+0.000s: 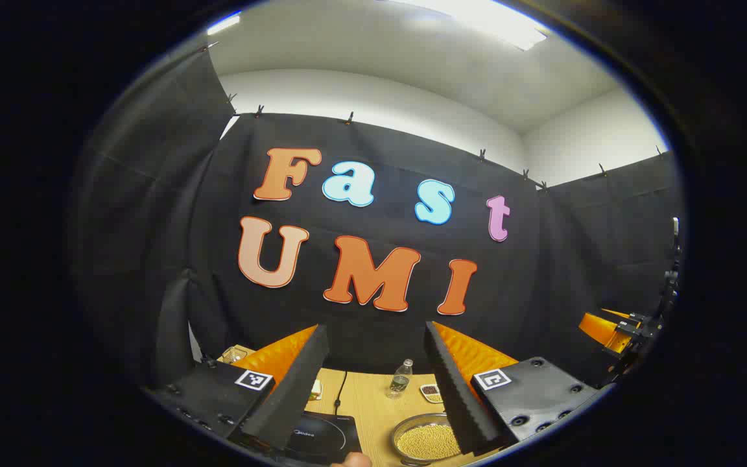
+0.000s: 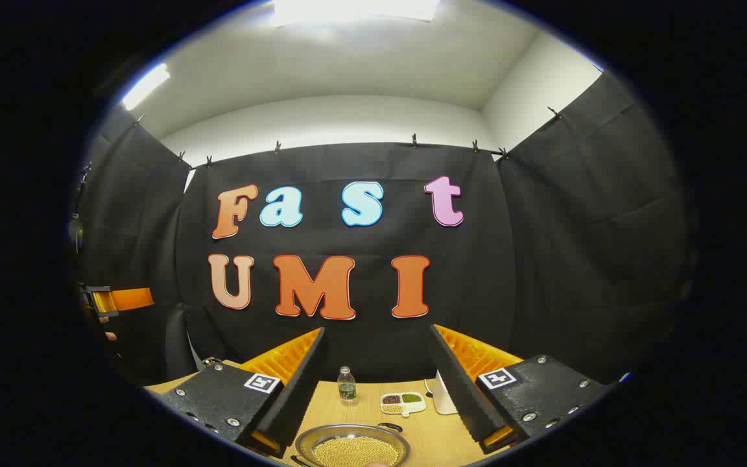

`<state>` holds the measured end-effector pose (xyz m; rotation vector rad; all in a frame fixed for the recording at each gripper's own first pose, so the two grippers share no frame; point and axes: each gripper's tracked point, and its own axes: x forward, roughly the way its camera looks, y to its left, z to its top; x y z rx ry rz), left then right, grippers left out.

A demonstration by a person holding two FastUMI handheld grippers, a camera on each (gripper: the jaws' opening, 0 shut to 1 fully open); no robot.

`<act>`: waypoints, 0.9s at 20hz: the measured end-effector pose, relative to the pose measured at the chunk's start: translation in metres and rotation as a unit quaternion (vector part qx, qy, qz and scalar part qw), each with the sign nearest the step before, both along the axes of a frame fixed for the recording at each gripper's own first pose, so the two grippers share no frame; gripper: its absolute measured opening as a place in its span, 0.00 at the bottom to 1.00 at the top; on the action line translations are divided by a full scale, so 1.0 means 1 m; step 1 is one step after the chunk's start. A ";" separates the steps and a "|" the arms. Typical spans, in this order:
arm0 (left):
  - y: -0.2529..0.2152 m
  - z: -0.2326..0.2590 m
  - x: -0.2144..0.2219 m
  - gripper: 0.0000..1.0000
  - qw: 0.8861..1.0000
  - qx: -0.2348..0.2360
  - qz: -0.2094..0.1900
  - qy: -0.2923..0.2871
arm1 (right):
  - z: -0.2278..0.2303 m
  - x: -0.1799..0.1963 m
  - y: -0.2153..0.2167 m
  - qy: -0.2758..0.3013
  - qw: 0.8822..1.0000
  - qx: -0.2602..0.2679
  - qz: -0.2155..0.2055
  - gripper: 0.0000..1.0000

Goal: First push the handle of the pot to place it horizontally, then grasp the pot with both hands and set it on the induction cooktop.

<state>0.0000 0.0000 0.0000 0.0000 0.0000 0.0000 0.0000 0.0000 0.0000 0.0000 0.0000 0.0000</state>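
Left gripper view: at lower centre, the black induction cooktop (image 1: 321, 438) is lying on the pale wooden desk (image 1: 373, 402), beside the round metal pot (image 1: 426, 440) of yellow grains. The left gripper (image 1: 377, 383) and right gripper (image 2: 379, 383) are holding their ridged foam jaws wide apart, gripping nothing.

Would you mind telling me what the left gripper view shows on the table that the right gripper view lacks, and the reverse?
Left gripper view alone: the black induction cooktop with its cord, beside the pot. Right gripper view alone: a white object behind its right finger, too hidden to identify. Shared: the pot of yellow grains, the water bottle, the small divided dish, and the wooden table. Each open tool, left and right, holds nothing.
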 end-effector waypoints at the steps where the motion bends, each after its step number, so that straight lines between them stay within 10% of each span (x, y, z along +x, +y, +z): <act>1: 0.000 -0.001 0.000 0.97 1.000 0.000 0.001 0.002 | -0.002 0.000 0.001 0.001 1.000 0.001 0.002 0.96; 18: 0.023 -0.019 -0.011 0.98 0.999 0.035 0.027 0.012 | -0.018 0.006 0.017 0.019 1.000 0.009 0.022 0.96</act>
